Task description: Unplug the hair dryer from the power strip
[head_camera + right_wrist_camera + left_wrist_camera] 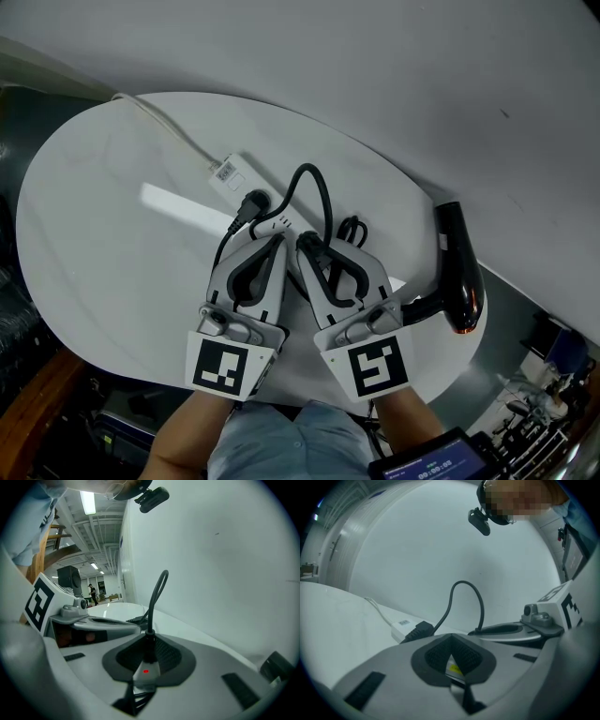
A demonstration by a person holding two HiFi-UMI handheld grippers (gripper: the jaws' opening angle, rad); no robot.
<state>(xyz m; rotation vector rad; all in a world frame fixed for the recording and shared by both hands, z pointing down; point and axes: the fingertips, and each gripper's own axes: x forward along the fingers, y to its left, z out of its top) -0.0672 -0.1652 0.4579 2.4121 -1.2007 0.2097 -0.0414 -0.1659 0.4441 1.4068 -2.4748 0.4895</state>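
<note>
Your right tool (pixel 309 244) was clamped on the cord (pixel 327 202), your left tool's (pixel 274 230) jaws together, empty. The plug (pixel 253 202), at eleven o'clock, sat in the strip (pixel 228 173); pulling remained.

The table (pixel 84 234) is finished smooth, glossy white. The dryer (pixel 459 262) is moulded in shiny black plastic, the strip (pixel 230 175) and plug (pixel 145 672) in white plastic. The cord (pixel 482 614) is sheathed matt black. Pads (pixel 437 654) are ribbed dark rubber.

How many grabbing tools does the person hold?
2: left gripper at the power strip, right gripper beside it, jaws shut on a black cable.
</note>
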